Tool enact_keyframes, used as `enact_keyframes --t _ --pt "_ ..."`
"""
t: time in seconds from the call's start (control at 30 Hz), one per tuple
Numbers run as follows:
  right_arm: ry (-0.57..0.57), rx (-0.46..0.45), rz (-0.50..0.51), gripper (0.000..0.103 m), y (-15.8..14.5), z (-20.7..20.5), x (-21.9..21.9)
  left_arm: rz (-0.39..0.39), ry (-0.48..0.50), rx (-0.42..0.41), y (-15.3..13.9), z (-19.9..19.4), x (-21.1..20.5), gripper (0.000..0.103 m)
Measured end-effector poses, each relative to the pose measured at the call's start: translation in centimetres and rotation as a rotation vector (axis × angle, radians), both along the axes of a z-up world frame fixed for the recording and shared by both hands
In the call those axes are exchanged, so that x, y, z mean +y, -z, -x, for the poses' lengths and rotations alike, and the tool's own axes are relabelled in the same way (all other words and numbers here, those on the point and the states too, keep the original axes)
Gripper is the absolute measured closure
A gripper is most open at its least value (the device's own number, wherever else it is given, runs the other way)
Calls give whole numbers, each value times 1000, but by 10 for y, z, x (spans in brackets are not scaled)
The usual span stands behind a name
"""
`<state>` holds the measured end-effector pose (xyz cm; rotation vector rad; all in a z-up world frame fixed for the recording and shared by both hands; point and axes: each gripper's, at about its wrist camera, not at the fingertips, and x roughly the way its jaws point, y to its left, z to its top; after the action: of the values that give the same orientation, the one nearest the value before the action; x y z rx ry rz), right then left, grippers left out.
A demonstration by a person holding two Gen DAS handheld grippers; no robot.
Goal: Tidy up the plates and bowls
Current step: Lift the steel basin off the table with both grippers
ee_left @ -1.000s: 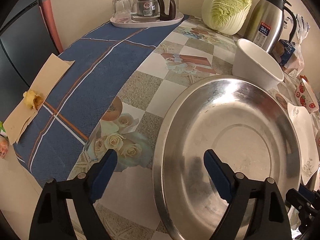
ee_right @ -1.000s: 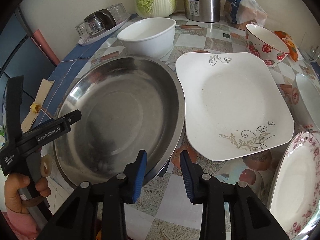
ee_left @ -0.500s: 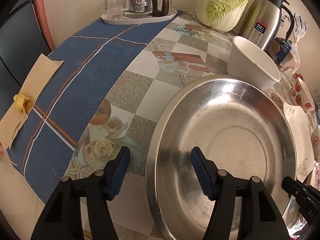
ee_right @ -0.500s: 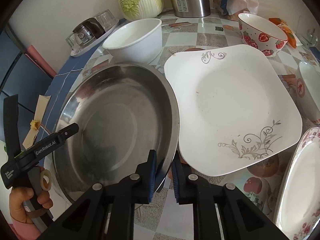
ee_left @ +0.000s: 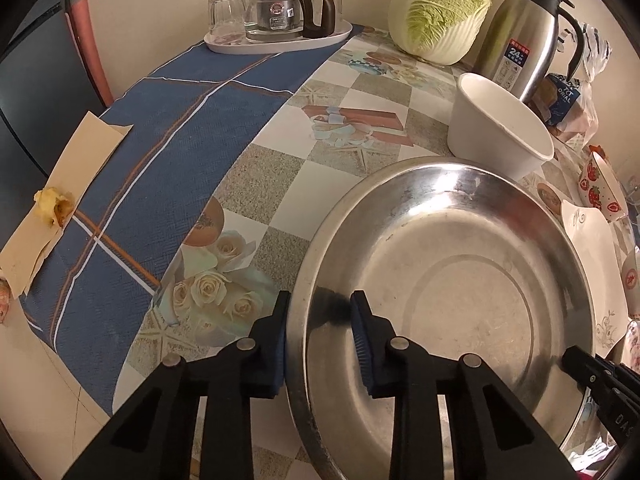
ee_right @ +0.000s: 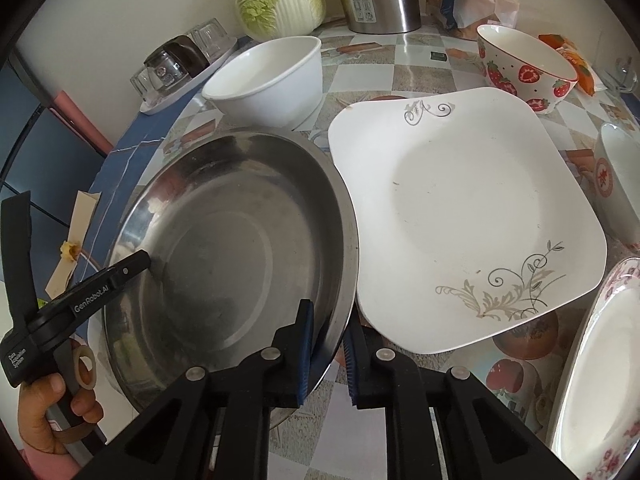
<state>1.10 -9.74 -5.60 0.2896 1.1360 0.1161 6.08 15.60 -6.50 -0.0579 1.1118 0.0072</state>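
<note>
A large steel dish lies on the table; it also shows in the right wrist view. My left gripper straddles its left rim, one finger outside and one inside, jaws narrowed but with a gap at the rim. My right gripper is shut on the dish's right rim. A white square plate lies right of the dish. A white bowl and a strawberry bowl stand behind. A floral plate is at the far right.
A cabbage and a steel thermos stand at the back. A tray with a glass pot and glasses sits on the blue cloth. A white cup stands right of the square plate.
Both grippers have closed in on the steel dish's rim: the left from wide open to a narrow gap, the right from open beside the rim to shut on it.
</note>
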Motion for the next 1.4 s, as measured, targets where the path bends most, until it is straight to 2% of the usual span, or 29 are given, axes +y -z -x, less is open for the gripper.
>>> enact_keyframes --t 0.27,0.57,0.8,1.0,1.2,1.4 --pt "-27 -56 6 87 -15 6 0 -12 -14 -18 -20 12 2 73" --pt "6 -152 -8 87 -43 17 -13 -34 7 -70 -70 14 -17 73" --pt "101 -214 -44 87 -65 27 -42 -70 70 -133 -111 4 -57 73" --pt "225 -269 -37 87 -82 40 -77 -80 147 -171 -137 -8 -103 73" --pt "361 -302 -38 87 -88 55 -112 -17 184 -187 -148 -15 -139 73" --pt "460 -315 -15 87 -89 65 -141 43 186 -169 -142 -19 -167 73"
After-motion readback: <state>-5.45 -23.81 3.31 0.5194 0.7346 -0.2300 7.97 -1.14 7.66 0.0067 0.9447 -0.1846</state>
